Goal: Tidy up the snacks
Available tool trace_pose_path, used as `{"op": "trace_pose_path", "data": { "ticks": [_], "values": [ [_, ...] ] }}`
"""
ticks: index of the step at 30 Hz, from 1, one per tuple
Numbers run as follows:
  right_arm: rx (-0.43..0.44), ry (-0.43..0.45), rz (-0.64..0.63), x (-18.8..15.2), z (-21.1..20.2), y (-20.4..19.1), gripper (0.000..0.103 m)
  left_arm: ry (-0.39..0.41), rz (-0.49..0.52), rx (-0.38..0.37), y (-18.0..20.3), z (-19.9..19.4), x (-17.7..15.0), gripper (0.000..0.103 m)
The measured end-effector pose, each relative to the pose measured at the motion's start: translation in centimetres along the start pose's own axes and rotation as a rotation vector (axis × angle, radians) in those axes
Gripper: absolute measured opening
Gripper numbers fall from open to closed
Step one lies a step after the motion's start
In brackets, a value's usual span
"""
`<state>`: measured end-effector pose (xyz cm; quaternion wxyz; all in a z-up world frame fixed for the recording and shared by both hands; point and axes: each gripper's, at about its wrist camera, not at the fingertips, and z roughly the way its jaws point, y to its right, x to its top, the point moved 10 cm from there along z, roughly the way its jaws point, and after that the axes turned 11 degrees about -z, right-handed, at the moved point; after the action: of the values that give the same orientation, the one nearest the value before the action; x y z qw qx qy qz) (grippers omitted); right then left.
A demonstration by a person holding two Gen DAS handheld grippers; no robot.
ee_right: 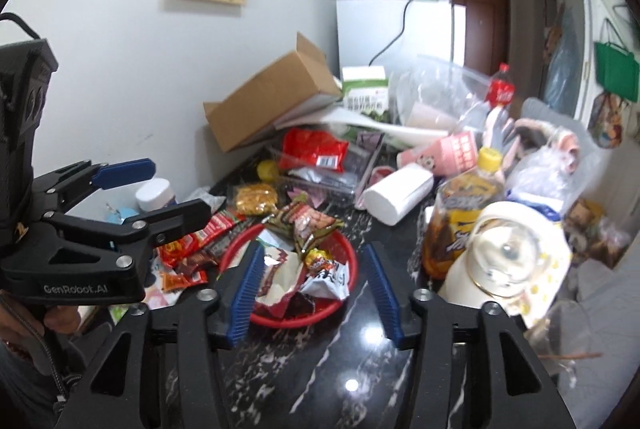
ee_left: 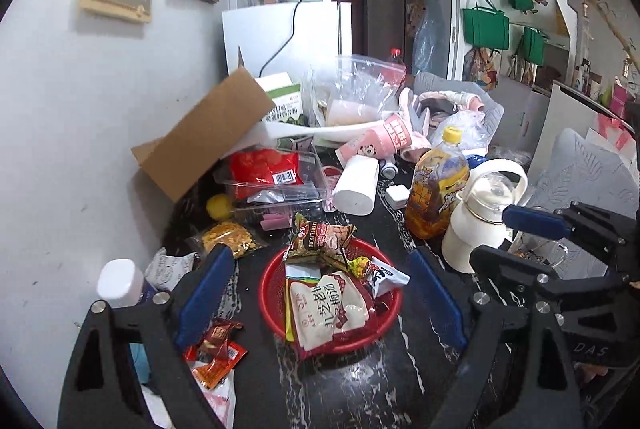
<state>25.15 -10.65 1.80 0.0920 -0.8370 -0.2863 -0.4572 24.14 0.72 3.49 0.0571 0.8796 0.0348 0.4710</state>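
A red mesh basket stands on the black marble counter. It holds several snack packets, among them a white and red pouch and a brown packet. My left gripper hangs above the basket, open wide and holding nothing. In the right wrist view my right gripper is open over the same basket, also holding nothing. Loose red packets lie left of the basket, and a yellow nut packet lies behind them. Each gripper shows in the other's view: the right gripper and the left gripper.
Right of the basket stand a tea bottle and a white jug. Behind it are a clear bin with a red bag, a white roll, a tipped cardboard box and plastic bags. A white-capped bottle stands at the left.
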Motion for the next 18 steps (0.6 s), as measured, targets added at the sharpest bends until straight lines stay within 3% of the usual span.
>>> {"op": "trace_pose_path", "data": {
  "ticks": [10, 18],
  "values": [
    [-0.081, 0.036, -0.004, -1.0, -6.4, -1.5, 0.075, 0.063, -0.015, 0.046, -0.2, -6.3, -2.3, 0.09],
    [-0.103, -0.001, 0.019, -3.9, -8.0, -3.2, 0.076, 0.047, -0.062, 0.055, -1.3, -8.7, -5.8, 0.09]
  ]
}}
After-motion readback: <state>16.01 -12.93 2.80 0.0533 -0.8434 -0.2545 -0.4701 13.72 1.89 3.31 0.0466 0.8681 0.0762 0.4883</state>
